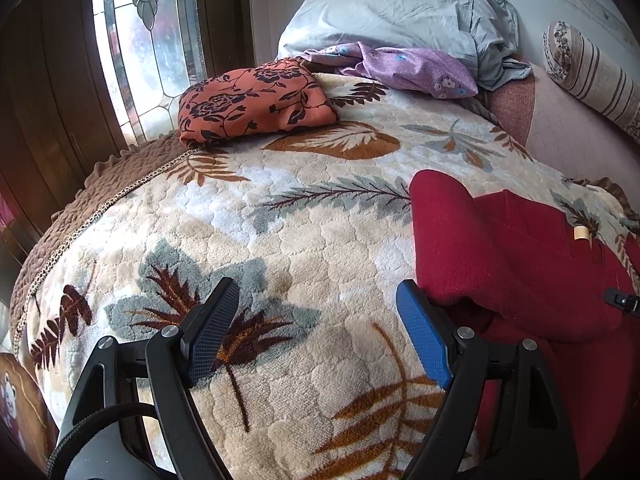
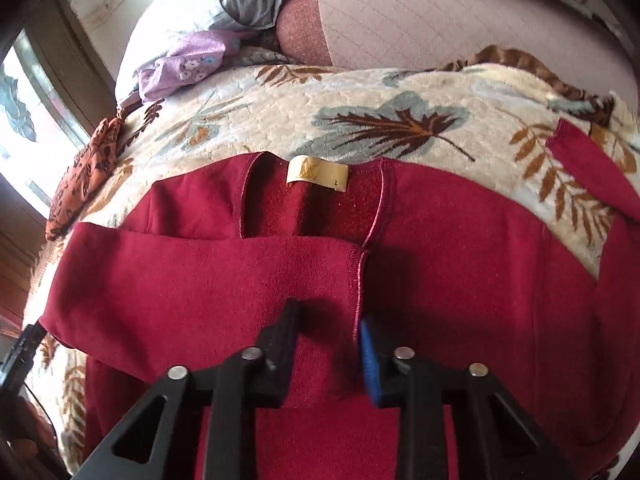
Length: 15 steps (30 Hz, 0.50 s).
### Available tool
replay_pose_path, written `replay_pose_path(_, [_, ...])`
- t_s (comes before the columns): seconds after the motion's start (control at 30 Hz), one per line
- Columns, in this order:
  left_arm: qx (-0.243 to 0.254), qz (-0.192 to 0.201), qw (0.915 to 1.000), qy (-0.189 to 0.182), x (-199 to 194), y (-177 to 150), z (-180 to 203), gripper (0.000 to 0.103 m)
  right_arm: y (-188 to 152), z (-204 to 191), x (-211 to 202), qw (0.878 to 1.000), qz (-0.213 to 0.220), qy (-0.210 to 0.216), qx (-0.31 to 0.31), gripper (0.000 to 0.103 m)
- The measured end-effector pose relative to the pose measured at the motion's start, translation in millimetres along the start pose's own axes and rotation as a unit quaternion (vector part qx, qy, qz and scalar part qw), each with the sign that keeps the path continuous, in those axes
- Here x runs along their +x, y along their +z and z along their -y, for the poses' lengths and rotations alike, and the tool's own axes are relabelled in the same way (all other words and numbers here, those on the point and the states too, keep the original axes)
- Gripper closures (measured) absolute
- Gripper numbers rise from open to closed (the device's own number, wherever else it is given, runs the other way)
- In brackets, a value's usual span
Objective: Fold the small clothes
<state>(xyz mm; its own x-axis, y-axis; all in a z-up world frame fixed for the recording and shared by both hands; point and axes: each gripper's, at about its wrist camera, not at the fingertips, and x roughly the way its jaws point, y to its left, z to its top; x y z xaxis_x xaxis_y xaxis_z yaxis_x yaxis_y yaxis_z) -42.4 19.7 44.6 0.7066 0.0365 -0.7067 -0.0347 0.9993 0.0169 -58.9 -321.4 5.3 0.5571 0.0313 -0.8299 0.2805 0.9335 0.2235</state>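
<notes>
**Red top lying on a leaf-print bedspread by a leaded window**

A plush cream blanket (image 1: pixel 320 240) with brown and grey-blue leaves is covering the bed. The leaded glass window (image 1: pixel 148 40) is glowing at the upper left of the left wrist view. An orange floral cushion (image 1: pixel 252 100), a purple floral cloth (image 1: pixel 408 66) and a grey pillow (image 1: pixel 392 12) are sitting toward the top. The red garment (image 2: pixel 460 248) is spreading across the middle of the right wrist view, its tan neck label (image 2: pixel 317 173) facing up. The left gripper (image 1: pixel 318 332) is hovering with its fingers wide apart over bare blanket. The right gripper (image 2: pixel 330 356) is pressing down with a fold of the garment between its narrowly parted fingers, apparently pinching it, though shadow is obscuring the contact.
</notes>
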Motion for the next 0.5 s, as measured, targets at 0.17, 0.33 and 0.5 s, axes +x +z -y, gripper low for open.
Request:
replay_pose_path(0.17, [0.001,0.011,0.9999,-0.003,-5.0,0.6,0.3,0.021,5.2,14.0,-55.8,0.997,0.079,-0.016,-0.011,0.098])
replay_pose_path(0.33, [0.014,0.006,0.9999,-0.007,-3.2,-1.8,9.4,0.021,4.9,66.2,-90.4,0.99,0.106,-0.089,0.026,0.098])
replay_pose_path(0.5, [0.043,0.007,0.9989,-0.018,-5.3,-5.3,23.5,0.021,0.8,100.1,-61.5,0.991,0.025,-0.127,0.042,0.097])
